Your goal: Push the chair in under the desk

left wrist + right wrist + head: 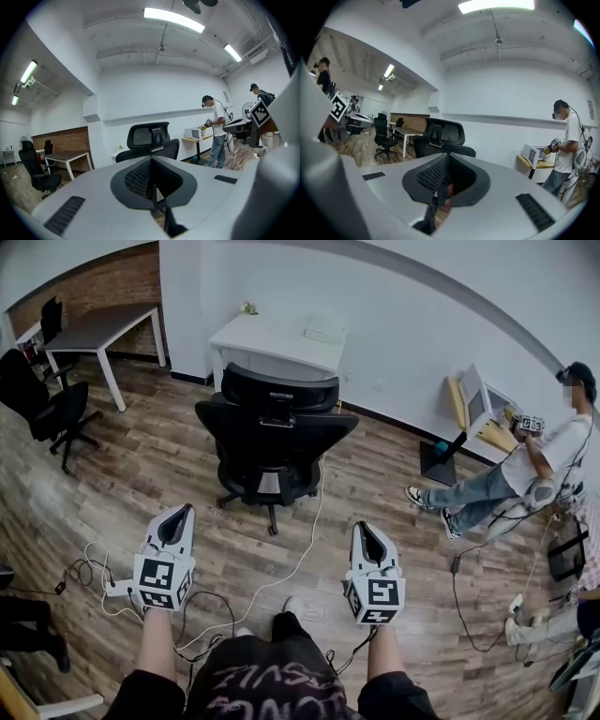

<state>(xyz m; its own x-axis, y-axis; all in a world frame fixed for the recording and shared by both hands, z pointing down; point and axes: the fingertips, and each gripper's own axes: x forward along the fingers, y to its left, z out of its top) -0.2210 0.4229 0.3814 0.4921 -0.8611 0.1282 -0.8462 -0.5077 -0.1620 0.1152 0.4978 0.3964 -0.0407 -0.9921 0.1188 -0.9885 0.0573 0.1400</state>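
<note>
A black mesh office chair (pixel 272 432) stands on the wood floor with its back toward me, just in front of a small white desk (pixel 277 338) against the white wall. My left gripper (pixel 175 521) and right gripper (pixel 365 540) hang side by side well short of the chair, both shut with nothing held. The chair's headrest (pixel 149 135) shows beyond the left jaws, and the same chair (pixel 443 136) shows beyond the right jaws.
White and black cables (pixel 281 577) trail across the floor between me and the chair. A second black chair (pixel 42 404) and a grey table (pixel 98 329) stand at the left. A person (pixel 525 474) works at a bench with a microwave at the right.
</note>
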